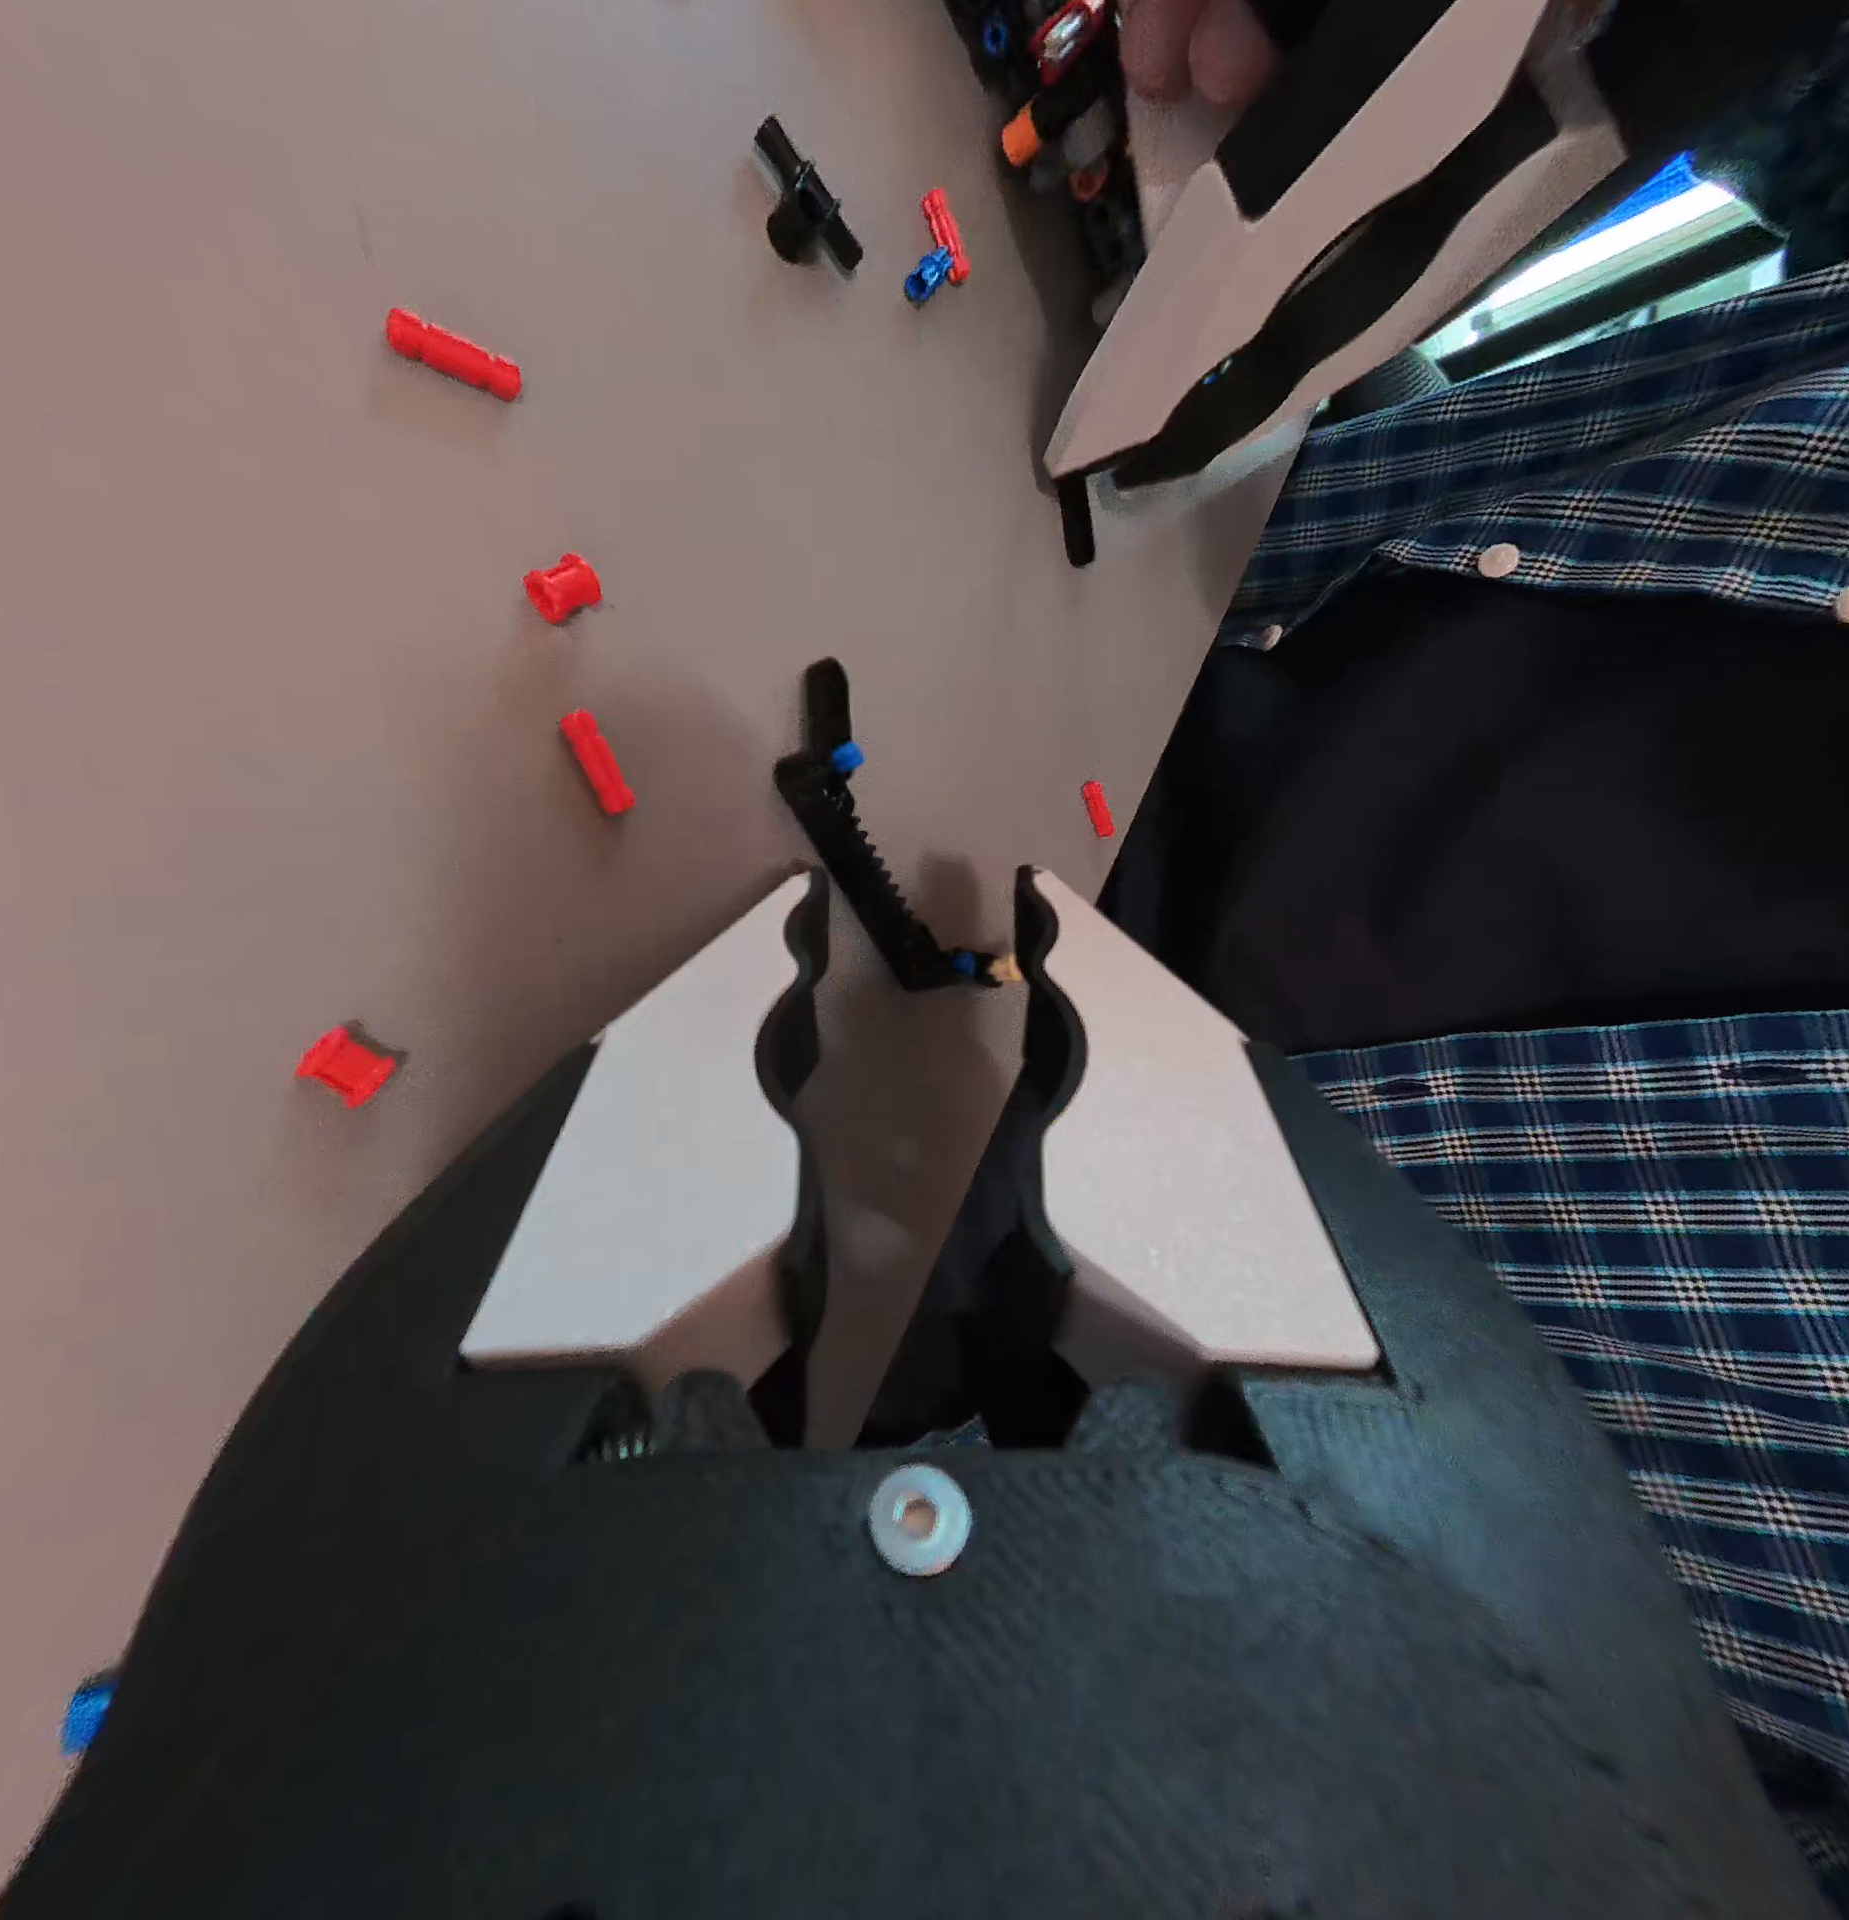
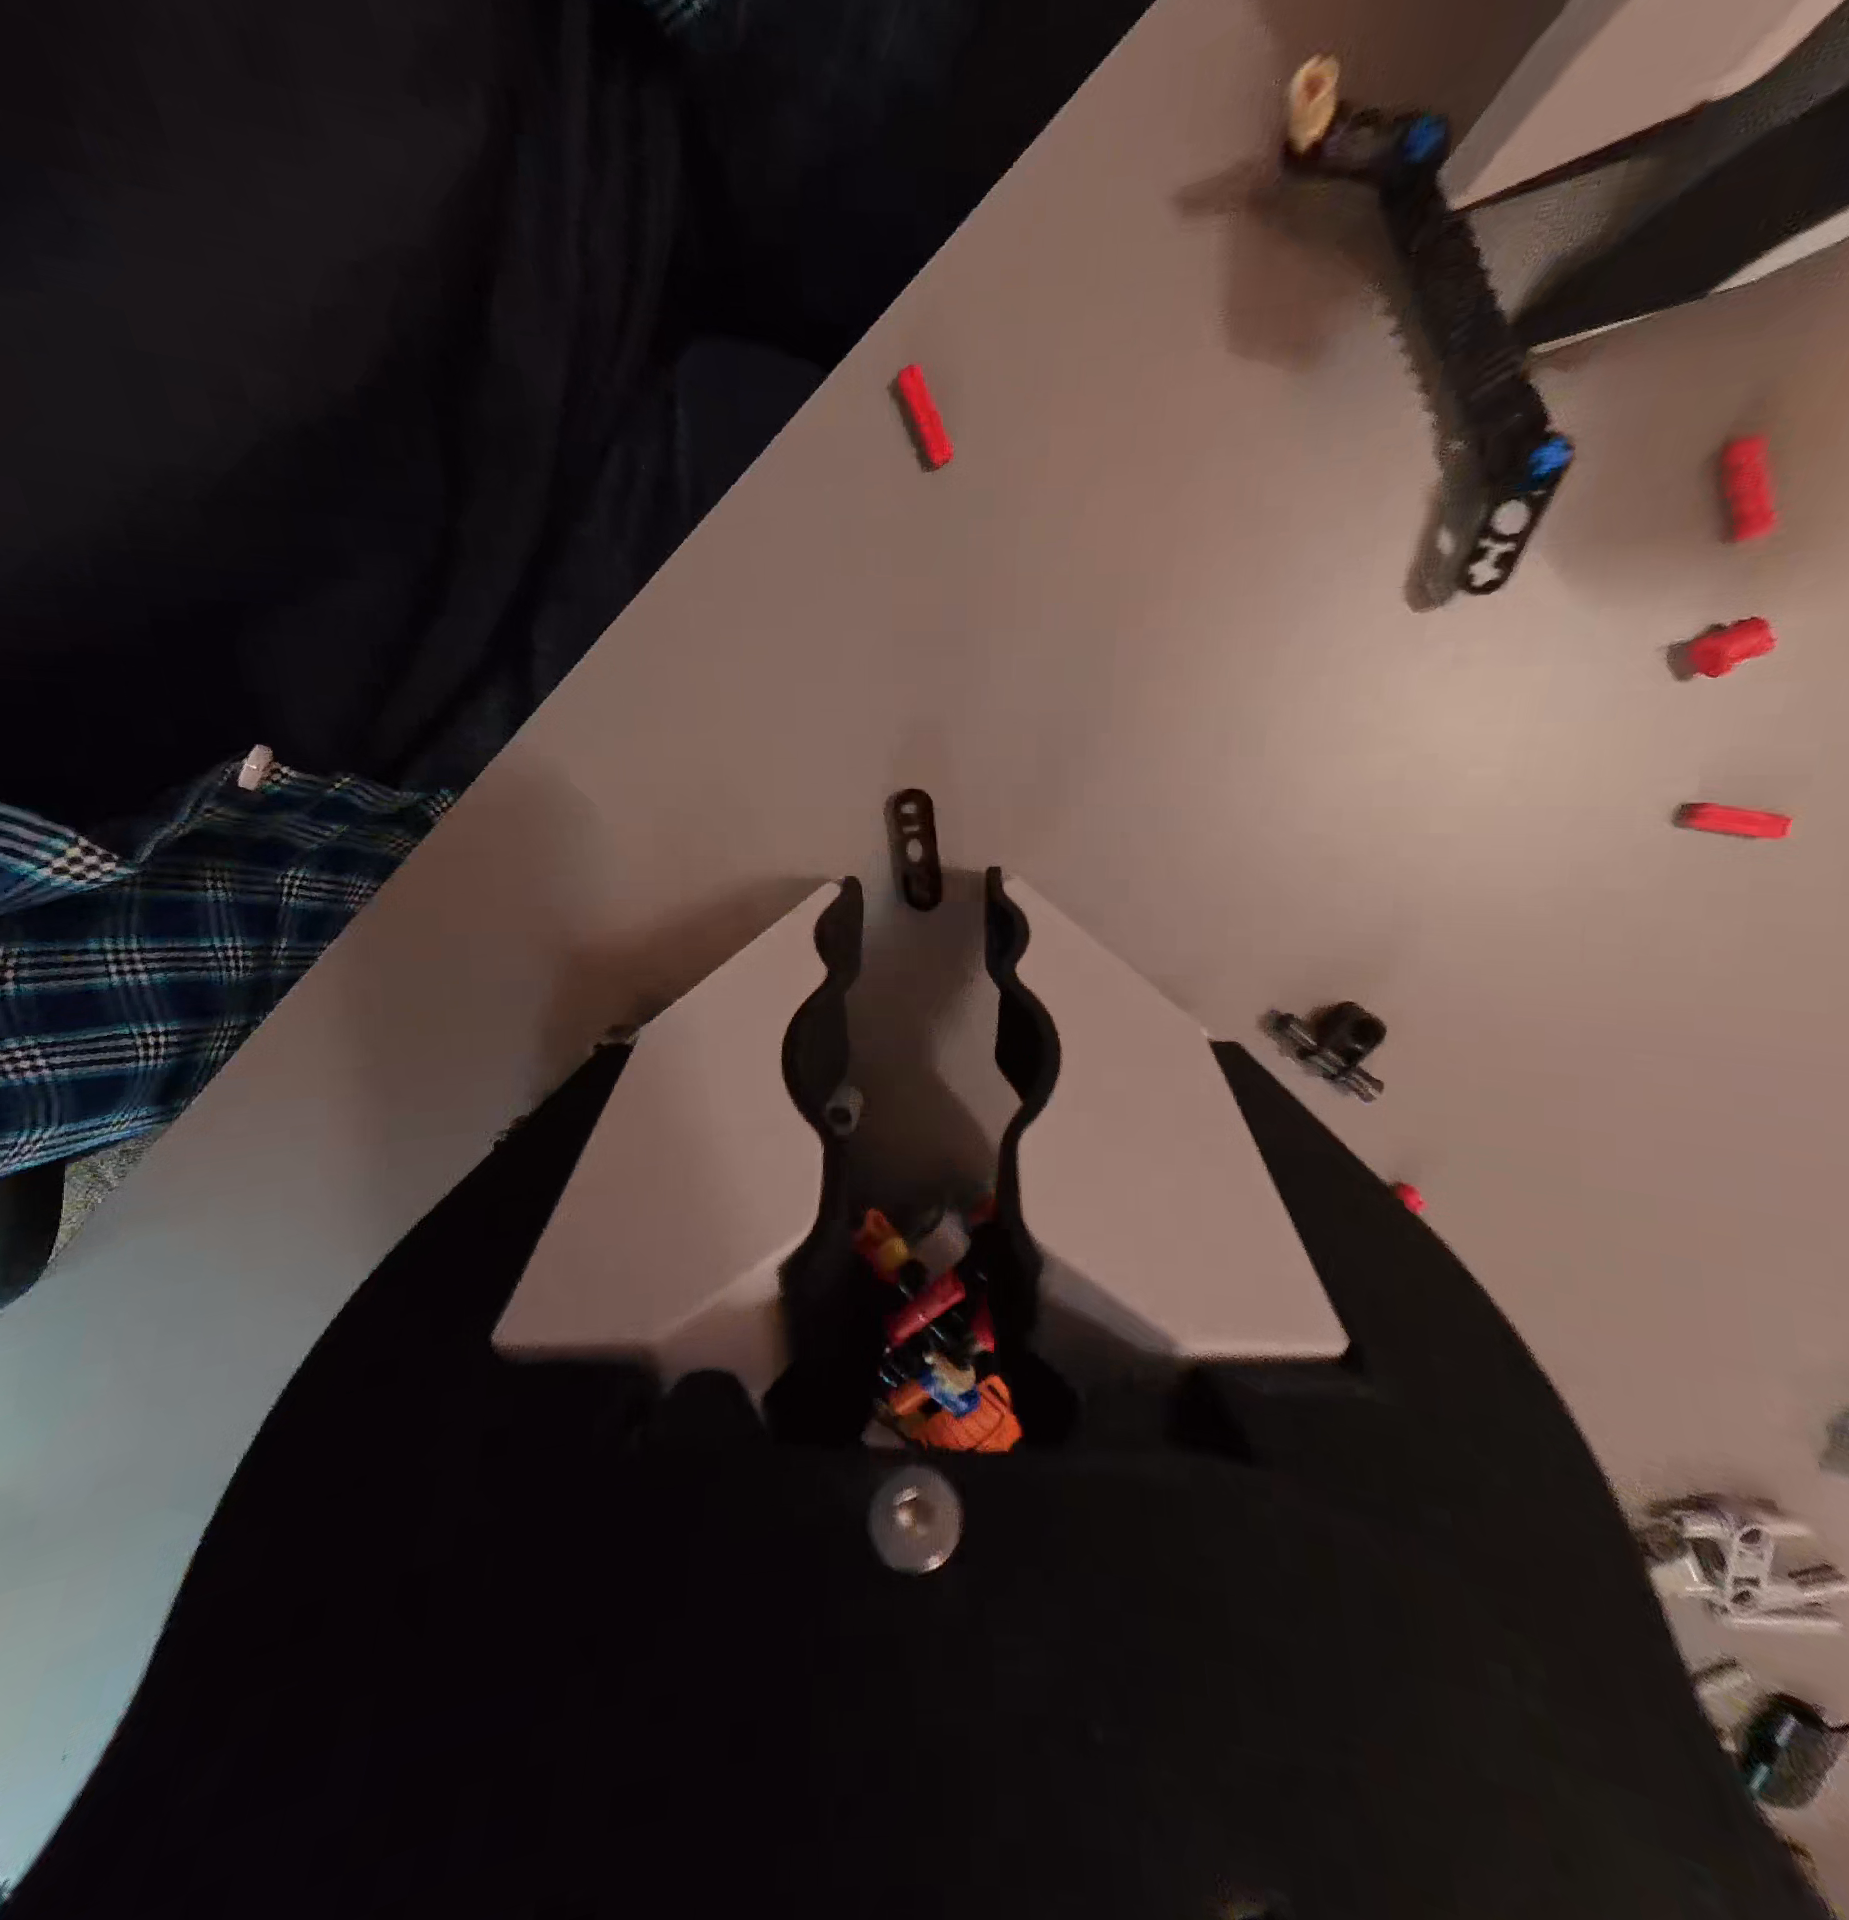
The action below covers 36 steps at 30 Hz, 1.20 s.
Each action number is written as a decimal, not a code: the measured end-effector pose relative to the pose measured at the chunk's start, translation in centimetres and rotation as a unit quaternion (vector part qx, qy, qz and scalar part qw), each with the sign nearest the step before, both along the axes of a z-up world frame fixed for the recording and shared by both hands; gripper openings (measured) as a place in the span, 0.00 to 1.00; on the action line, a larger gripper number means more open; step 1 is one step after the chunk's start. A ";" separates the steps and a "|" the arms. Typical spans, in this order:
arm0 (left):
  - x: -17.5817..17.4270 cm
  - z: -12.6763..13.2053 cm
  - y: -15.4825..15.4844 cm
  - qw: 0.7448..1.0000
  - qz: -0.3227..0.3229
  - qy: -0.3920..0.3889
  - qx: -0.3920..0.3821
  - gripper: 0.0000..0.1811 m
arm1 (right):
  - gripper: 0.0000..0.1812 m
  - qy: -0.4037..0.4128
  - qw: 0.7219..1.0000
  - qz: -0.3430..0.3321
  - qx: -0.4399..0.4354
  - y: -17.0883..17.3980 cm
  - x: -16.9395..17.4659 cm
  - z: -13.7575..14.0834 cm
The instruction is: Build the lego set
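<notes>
A black toothed rack assembly [image 1: 858, 852] with blue pins and a tan pin end [image 1: 1008, 968] lies on the pale table [image 1: 276, 727]. My left gripper [image 1: 920, 883] is open around its near end, with a gap between the pads and the rack. The rack also shows in the right wrist view [image 2: 1460, 312], beside a left finger [image 2: 1678, 177]. My right gripper [image 2: 920, 883] is open. A small black beam with holes [image 2: 915, 847] sits between its fingertips with a gap on both sides. The left wrist view shows that gripper [image 1: 1096, 473] with the beam [image 1: 1076, 520] at its tip.
Red pins and bushes lie scattered [image 1: 452, 353] [image 1: 561, 587] [image 1: 598, 761] [image 1: 345, 1065]. A black connector [image 1: 806, 203] and a pile of mixed parts [image 1: 1065, 83] lie farther off. White and grey parts [image 2: 1741, 1569] lie to the right. The table edge and a person's plaid shirt [image 1: 1626, 1195] are close. Across from one pair of fingers to the other is roughly 12 centimeters. About 7 centimeters separates my right fingertips from the black connector [image 1: 806, 203]. It turns up in the right wrist view [image 2: 1359, 1038] as well.
</notes>
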State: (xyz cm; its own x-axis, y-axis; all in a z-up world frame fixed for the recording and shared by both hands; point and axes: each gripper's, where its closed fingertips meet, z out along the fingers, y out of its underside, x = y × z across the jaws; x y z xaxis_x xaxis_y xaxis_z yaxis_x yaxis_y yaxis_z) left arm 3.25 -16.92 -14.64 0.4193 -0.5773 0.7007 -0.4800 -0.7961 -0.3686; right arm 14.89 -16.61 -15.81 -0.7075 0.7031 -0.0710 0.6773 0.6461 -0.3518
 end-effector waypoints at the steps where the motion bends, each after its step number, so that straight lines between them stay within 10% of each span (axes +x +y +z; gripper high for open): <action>1: -0.1 0.0 0.0 1.000 -0.001 0.006 0.005 0.20 | 0.11 -0.003 1.000 -0.002 0.006 0.0 0.0 -0.3; 19: -1.3 1.2 1.5 0.980 0.110 0.022 0.165 0.12 | 0.02 0.072 0.982 -0.172 -0.006 1.8 -6.4 2.3; 36: -0.7 0.9 2.6 0.978 0.143 -0.057 0.138 0.11 | 0.02 0.062 0.952 -0.301 -0.013 2.8 -10.8 1.2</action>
